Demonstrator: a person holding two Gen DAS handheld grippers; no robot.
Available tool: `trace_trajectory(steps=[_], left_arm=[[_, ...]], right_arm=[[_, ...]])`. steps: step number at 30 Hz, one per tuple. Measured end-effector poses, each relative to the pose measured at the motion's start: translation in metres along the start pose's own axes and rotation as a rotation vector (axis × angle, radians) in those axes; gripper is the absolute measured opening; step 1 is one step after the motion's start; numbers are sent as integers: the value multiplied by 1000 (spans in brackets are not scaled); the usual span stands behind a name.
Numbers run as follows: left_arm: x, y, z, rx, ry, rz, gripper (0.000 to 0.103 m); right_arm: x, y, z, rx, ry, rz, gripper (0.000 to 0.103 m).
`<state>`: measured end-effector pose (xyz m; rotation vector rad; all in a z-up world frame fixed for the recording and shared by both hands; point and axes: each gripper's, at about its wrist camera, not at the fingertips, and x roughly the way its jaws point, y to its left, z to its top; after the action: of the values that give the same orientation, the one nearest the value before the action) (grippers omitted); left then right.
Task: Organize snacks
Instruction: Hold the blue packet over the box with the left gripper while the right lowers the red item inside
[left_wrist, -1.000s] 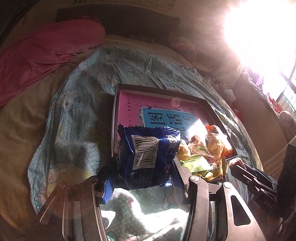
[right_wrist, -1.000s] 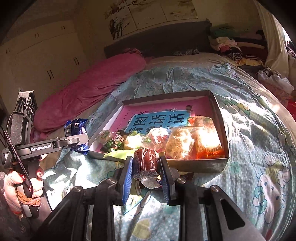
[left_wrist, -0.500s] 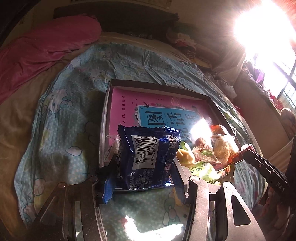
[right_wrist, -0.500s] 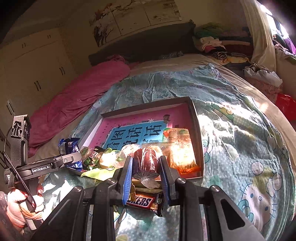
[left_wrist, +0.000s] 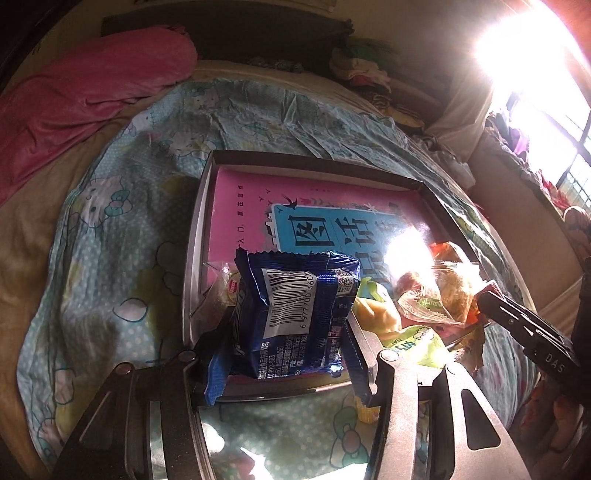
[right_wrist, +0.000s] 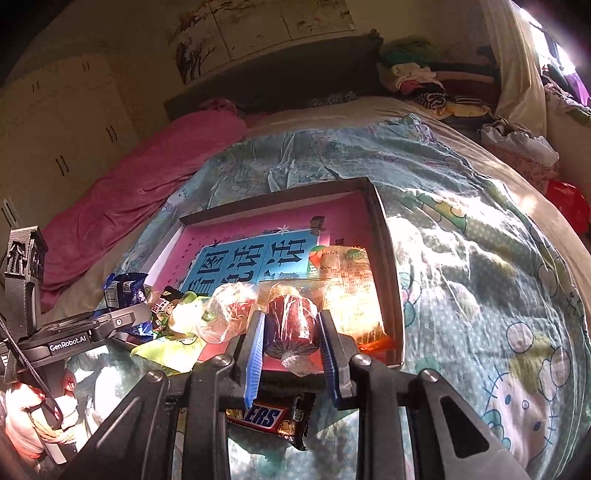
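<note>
A shallow box (left_wrist: 202, 236) (right_wrist: 388, 236) with a pink and blue bottom lies on the bed. My left gripper (left_wrist: 284, 332) is shut on a blue snack packet (left_wrist: 295, 306) and holds it over the box's near left corner; the packet also shows in the right wrist view (right_wrist: 123, 291). My right gripper (right_wrist: 291, 325) is shut on a red snack in clear wrap (right_wrist: 293, 325), held over the box's near edge. Several wrapped snacks (left_wrist: 436, 291) (right_wrist: 351, 288) lie along the near side of the box.
A Snickers bar (right_wrist: 273, 417) lies on the light blue cartoon-print sheet (right_wrist: 480, 258) below my right gripper, outside the box. A pink quilt (left_wrist: 74, 96) lies at the back left. Piled clothes (right_wrist: 417, 77) sit by the headboard. Strong sun glares from the window (left_wrist: 535, 44).
Both grippers moved forward with their snacks, from in front of the box to over its near edge. The Snickers bar came into the right wrist view.
</note>
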<state>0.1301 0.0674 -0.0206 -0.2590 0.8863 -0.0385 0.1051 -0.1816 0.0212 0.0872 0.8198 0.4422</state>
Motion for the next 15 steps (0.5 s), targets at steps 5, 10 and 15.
trace_trajectory(steps=[5,10,15], left_arm=[[1,-2,0,10,-2,6,54],[3,-2,1,10,0,5,55],[3,-4,1,22,-3,17,55]], right_arm=[[8,4,1,-20,6,-11,29],[13,7,1,-32,11,-12,29],[17,10,0,-41,18,-14,29]])
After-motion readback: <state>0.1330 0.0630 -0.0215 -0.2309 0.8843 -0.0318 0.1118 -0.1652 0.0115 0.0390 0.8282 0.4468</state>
